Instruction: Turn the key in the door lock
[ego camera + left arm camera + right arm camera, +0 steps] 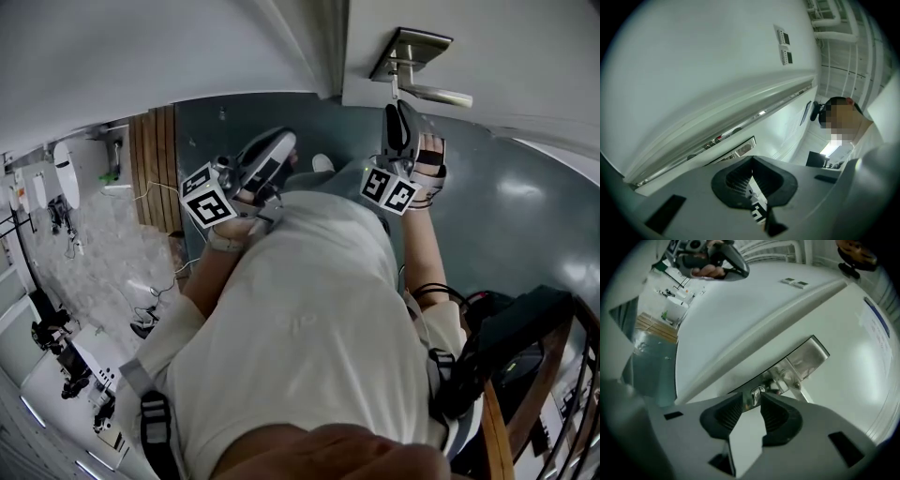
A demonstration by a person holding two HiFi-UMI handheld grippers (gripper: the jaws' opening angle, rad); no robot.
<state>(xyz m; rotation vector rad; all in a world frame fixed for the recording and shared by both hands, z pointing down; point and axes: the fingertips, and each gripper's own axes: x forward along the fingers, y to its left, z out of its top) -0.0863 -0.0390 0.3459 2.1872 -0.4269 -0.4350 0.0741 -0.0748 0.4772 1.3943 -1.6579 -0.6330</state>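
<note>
The white door [487, 56] carries a brushed metal lock plate [412, 52] with a lever handle [441, 94]. A small silver key [756, 394] sticks out of the lock below the plate [806, 359]. My right gripper [750, 399] points straight at it. Its jaws stand open, with the key head between the tips and a gap on each side. In the head view the right gripper [398, 111] reaches up to the key [395, 89]. My left gripper [281, 141] hangs off to the left, away from the lock, and its pads meet at the tips [752, 161] with nothing between them.
A white door frame [319, 56] runs between the two grippers. Below is a blue-grey floor [525, 206], with a wooden panel [155, 169] and workbenches [56, 197] at the left. A black chair [516, 337] stands at my right side.
</note>
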